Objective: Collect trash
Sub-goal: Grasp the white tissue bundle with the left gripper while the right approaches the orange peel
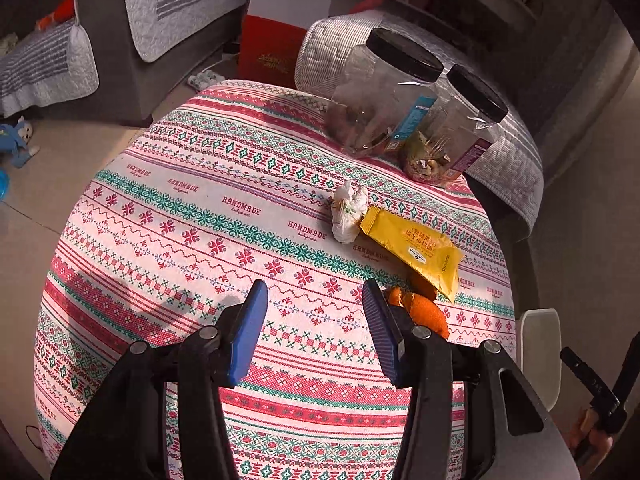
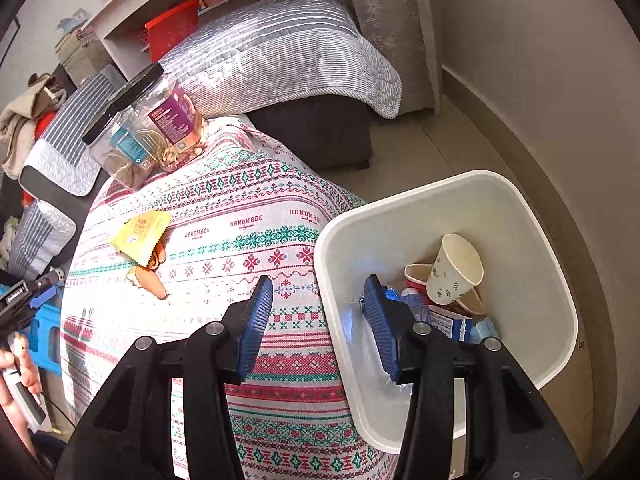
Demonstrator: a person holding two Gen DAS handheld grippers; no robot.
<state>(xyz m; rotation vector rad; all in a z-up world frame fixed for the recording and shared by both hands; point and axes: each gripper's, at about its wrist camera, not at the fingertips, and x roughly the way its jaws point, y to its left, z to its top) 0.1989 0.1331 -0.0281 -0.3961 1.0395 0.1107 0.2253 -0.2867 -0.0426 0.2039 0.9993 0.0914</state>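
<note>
Desk (image 1: 168,240), one, under a red, green and white patterned cloth.

Jars (image 1: 384,92), two, clear plastic with black lids, standing together at the far edge of the desk, touching or nearly so; both hold scraps at the bottom.

Tissue wad (image 1: 349,212), one, white, crumpled, lying in front of the jars.

Yellow wrapper (image 1: 416,250), one, flat sachet, just beside the tissue wad and partly overlying the peel.

Orange peel (image 1: 420,312), apparently two pieces, though the wrapper hides where they meet; nearest the desk's right edge.

Bin (image 2: 532,240), one, white, square-mouthed, standing on the floor against the desk's right edge. Contents: paper cups (image 2: 456,272), at least two, plus a blue-and-white carton and other litter too jumbled to count.

Left tongs (image 1: 316,290), one pair, jaws parted with nothing between them, over the cloth; the peel lies just outside the right-hand finger, wrapper and tissue beyond it.

Right tongs (image 2: 318,290), one pair, jaws apart and empty, straddling the desk edge and the bin's rim; the remaining trash lies well off to their left.
</note>
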